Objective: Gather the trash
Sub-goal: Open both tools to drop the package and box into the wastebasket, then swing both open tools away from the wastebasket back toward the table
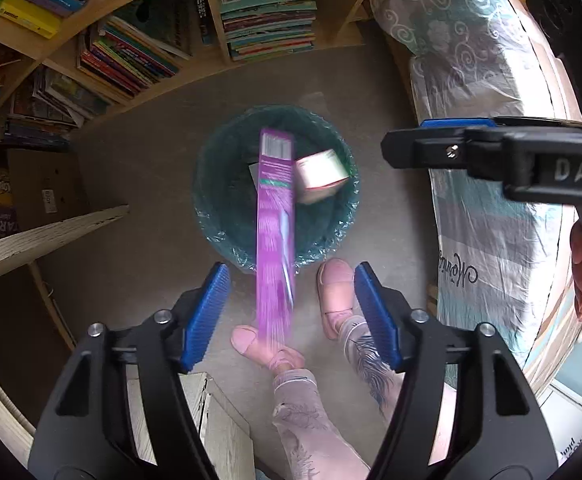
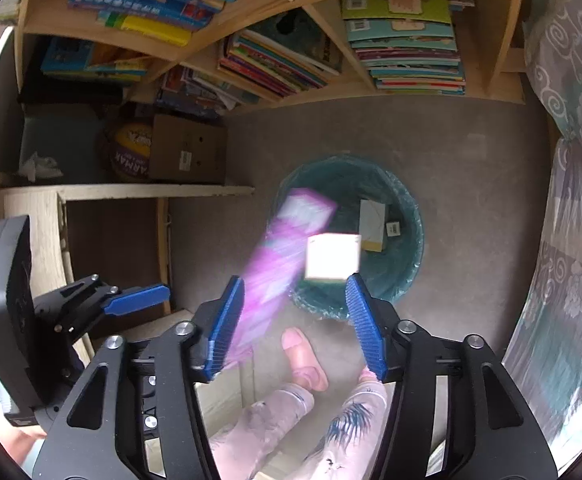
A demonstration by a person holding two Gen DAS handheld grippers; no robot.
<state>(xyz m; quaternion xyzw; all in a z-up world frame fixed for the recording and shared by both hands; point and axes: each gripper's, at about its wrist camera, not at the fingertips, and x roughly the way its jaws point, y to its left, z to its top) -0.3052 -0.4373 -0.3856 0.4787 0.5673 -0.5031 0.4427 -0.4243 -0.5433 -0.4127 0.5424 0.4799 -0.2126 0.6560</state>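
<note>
Both tools gape wide with nothing between their blue pads: left tool [image 1: 289, 312], right tool [image 2: 295, 324]. A long purple carton [image 1: 275, 224] and small white box [image 2: 333, 256] hang blurred over the green-lined round bin [image 1: 211, 184].

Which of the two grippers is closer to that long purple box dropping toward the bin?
Left. The purple box falls right between the open left gripper fingers, while the open right gripper has it just beyond its left finger.
</note>
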